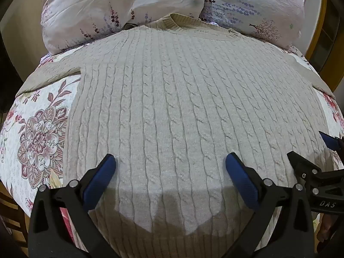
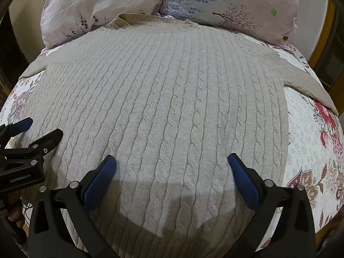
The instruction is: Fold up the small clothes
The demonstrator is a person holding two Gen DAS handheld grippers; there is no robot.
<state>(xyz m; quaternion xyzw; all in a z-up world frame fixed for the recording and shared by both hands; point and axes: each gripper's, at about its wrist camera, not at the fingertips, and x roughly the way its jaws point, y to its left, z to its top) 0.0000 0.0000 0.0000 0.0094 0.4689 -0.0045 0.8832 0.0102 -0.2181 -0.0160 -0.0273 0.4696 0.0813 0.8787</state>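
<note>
Both the left gripper (image 1: 169,163) and right gripper (image 2: 172,163) hover with jaws spread apart, the flat cable-knit sweater (image 1: 182,99) ahead between them.

sweater (image 1: 172,107) and pillows (image 1: 120,10) on floral bed (image 1: 38,133)

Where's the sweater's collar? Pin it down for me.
In both wrist views the collar sits at the far end of the beige sweater, against the two floral pillows, farthest from both open grippers.

Floral bedspread (image 1: 40,133), 2 pale floral pillows (image 1: 120,6) at the head, beige wall (image 1: 23,30)
</note>
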